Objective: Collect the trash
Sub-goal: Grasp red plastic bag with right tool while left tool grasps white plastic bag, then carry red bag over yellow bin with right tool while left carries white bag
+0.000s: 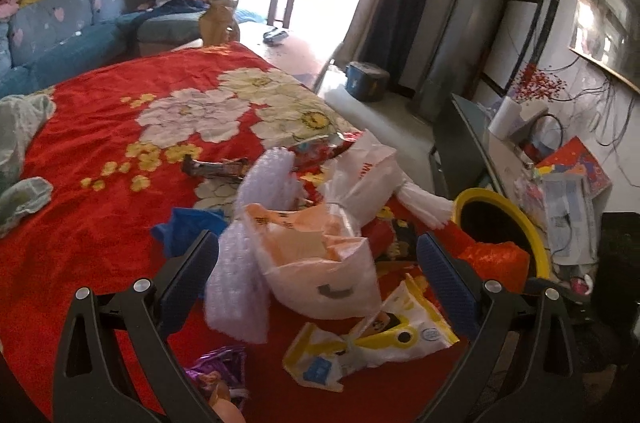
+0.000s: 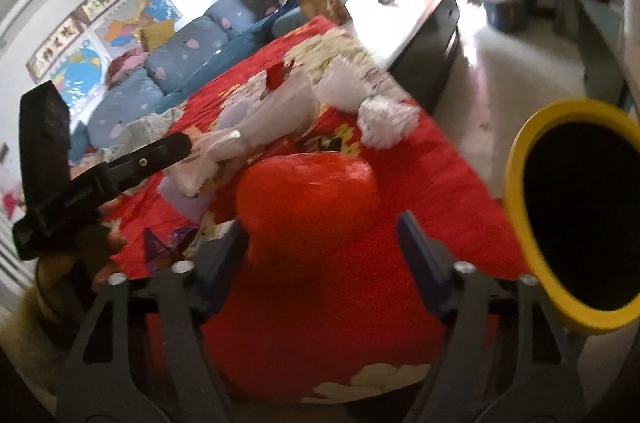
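Red floral cloth (image 1: 100, 127) covered the desk where we worked, with a sofa (image 1: 60, 27) and bright window behind. Most trash was still out, we judged: a white bag (image 1: 320, 271), bubble wrap (image 1: 236, 283), a yellow wrapper (image 1: 400, 335), a dark snack bar (image 1: 216, 168), a purple wrapper (image 1: 218, 375) and a blue scrap (image 1: 188, 227) lay scattered on the cloth. Our bin (image 2: 576, 207), yellow-rimmed, stood at the desk's right edge; we could not see what it held. Our left gripper (image 1: 316, 263) hovered low with jaws wide apart on either side of the white bag, not pinching it. Our right gripper (image 2: 320, 247) was also open, angled down around a red bag (image 2: 308, 199) just beside the bin.
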{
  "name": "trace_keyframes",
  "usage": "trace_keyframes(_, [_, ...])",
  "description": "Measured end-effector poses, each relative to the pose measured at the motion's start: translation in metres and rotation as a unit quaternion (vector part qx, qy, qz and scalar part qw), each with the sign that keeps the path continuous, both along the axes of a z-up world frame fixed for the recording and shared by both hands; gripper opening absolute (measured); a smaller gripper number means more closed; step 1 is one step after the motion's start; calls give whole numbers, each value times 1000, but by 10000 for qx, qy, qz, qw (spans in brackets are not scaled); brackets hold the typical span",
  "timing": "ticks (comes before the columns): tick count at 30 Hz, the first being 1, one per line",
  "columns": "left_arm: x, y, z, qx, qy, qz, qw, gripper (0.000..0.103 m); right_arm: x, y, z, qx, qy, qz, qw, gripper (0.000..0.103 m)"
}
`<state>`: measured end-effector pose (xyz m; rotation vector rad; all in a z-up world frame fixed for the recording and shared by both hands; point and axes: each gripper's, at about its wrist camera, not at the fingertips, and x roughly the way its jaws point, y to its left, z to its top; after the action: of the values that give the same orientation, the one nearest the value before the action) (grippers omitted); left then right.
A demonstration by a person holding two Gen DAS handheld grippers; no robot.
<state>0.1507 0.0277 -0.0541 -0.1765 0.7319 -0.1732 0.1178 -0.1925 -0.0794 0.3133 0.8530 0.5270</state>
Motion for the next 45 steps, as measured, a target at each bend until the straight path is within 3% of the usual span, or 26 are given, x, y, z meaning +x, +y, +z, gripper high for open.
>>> trace_keyframes(4, [3,-2,-2,-67,25,-36,10000,93,-2,2,-2,146,68,134,9998,43])
trace_keyframes(5, [3,-3,-2,-68,35,-50,10000,82,-2,2,-1,131,32,143,9998,41])
trace_keyframes(7, [5,-2,-4,-13,64,-20,10000,71,-3,3,2,108,-66,162,9998,38])
trace_keyframes(10, [5,-2,-8,13,101,-16,9999,56,-6,3,9,73,-231,134,9996,37])
trace_keyframes(16, [2,-1,-5,100,34,-12,9999,38,-11,2,22,-29,-551,65,9985,36])
trace_keyframes(20, [-3,3,1,37,-24,29,10000,33,-16,-3,32,-22,-738,28,9973,36])
trace_keyframes(31, [-23,20,37,-212,-450,253,9984,31,-18,-19,52,12,-1113,-206,9936,33])
trace_keyframes(45, [-39,-9,58,-285,-693,-112,9971,30,-20,-58,65,24,-1403,-943,9856,32])
